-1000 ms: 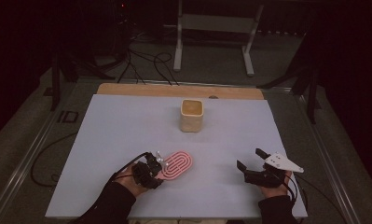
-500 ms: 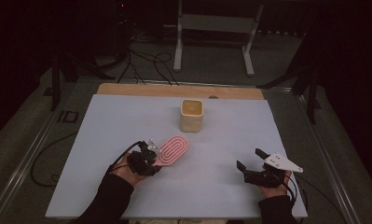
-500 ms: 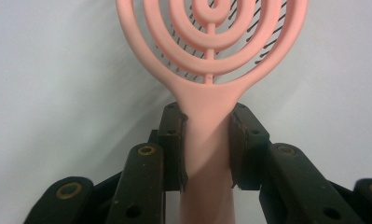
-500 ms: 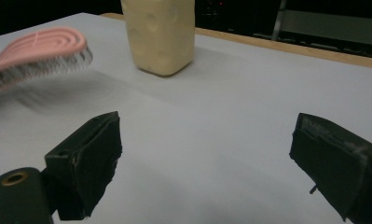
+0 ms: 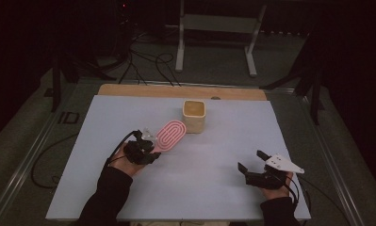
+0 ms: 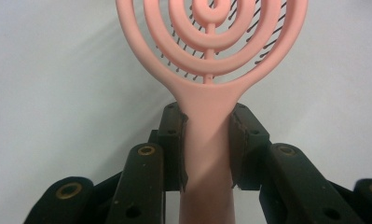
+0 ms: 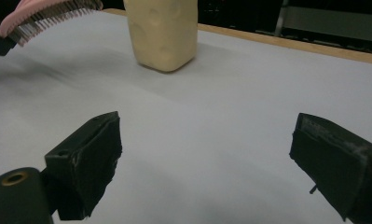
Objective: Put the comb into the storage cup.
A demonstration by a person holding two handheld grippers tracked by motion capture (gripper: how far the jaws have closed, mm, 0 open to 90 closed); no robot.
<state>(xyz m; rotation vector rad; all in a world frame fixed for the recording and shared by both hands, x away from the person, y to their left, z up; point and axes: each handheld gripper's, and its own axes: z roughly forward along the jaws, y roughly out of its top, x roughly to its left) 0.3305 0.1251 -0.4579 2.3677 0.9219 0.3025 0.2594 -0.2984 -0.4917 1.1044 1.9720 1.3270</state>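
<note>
A pink hairbrush [image 5: 171,134] with a ringed oval head is lifted off the table, bristles down, its head close to a cream square cup [image 5: 194,116] at the table's middle back. My left gripper [image 5: 150,147] is shut on the hairbrush [image 6: 207,60] handle, jaws pressed on both sides of it. My right gripper [image 5: 250,161] rests near the front right edge, open and holding nothing. In the right gripper view its fingers [image 7: 88,158] stand wide apart, with the cup [image 7: 162,30] ahead and the brush [image 7: 48,16] at the upper left.
The white tabletop [image 5: 223,141] has a wooden strip [image 5: 143,90] along its far edge. Cables [image 5: 143,63] and a metal stand [image 5: 216,28] lie on the floor beyond the table.
My left gripper has carried the hairbrush away from the front edge, toward the cup. The right gripper has stayed put.
</note>
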